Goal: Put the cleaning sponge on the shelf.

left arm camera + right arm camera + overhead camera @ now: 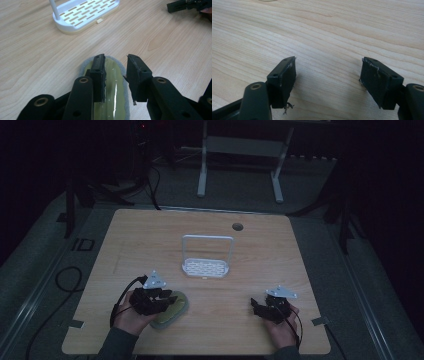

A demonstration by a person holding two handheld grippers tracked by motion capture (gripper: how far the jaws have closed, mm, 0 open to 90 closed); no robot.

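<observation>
An oval olive-green sponge [176, 310] with a grey rim lies flat near the table's front left. My left gripper [165, 296] hovers just over it, held in a hand. In the left gripper view the glossy sponge [113, 100] lies beneath and between the jaws of my left gripper [116, 57], which stand apart and do not press on it. My right gripper [257, 306] rests low at the front right. Its jaws are wide open over bare wood in the right gripper view [328, 60], with nothing between them.
A white slotted rack [206, 267] with a tall hoop handle stands mid-table, beyond the sponge; its base shows in the left gripper view [82, 15]. A round cable hole [237, 226] is near the far edge. The room around the table is dark.
</observation>
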